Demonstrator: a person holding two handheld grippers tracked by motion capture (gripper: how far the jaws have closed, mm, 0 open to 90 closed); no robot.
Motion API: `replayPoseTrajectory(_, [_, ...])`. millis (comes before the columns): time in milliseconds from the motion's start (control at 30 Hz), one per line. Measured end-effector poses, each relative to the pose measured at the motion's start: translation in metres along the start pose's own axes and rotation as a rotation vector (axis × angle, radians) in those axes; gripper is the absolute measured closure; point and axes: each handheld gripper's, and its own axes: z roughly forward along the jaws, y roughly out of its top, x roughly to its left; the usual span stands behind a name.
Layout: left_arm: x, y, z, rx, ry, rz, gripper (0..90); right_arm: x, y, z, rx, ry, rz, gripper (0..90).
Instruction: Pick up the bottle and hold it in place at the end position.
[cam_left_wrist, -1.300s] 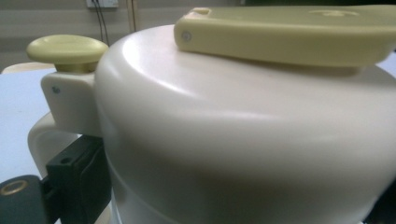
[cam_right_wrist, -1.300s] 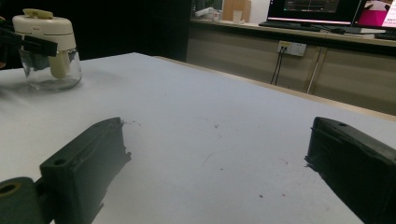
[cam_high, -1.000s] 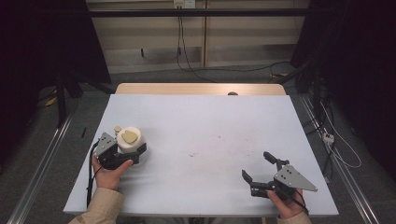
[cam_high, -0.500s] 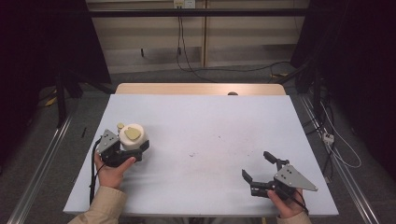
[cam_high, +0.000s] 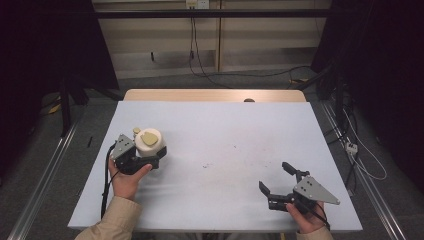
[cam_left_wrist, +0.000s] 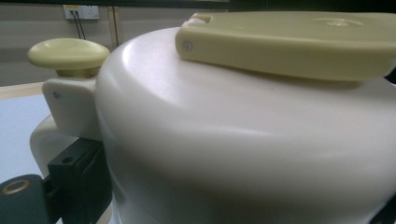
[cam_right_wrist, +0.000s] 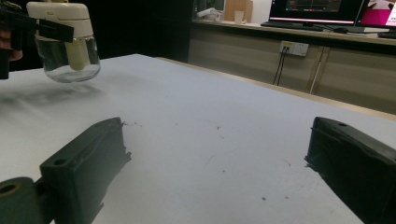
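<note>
A glass jar with a cream lid is gripped by the jaws of the left gripper and held above the tabletop at its left side. The right gripper is kept open and empty near the right front corner.

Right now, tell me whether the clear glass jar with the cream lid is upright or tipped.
Upright: the clear glass jar hangs lid-up, base down, off the table.

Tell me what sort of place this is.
Probably a lab or recording room, not a home: a plain white table on rails, black curtains at the sides, loose cables on the floor, and computer monitors on a back counter.
</note>
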Motion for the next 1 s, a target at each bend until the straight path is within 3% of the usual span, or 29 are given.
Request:
replayPoseTrajectory(733, [-0.018, 0.008, 0.027, 0.028, -0.052, 0.000, 6.3, -0.001, 0.000, 0.001, -0.003, -0.006, 0.010, 3.8])
replayPoseTrajectory(1000, [-0.026, 0.010, 0.035, 0.037, -0.080, 0.020, 6.3, -0.002, 0.000, 0.002, -0.002, -0.007, 0.012, 3.8])
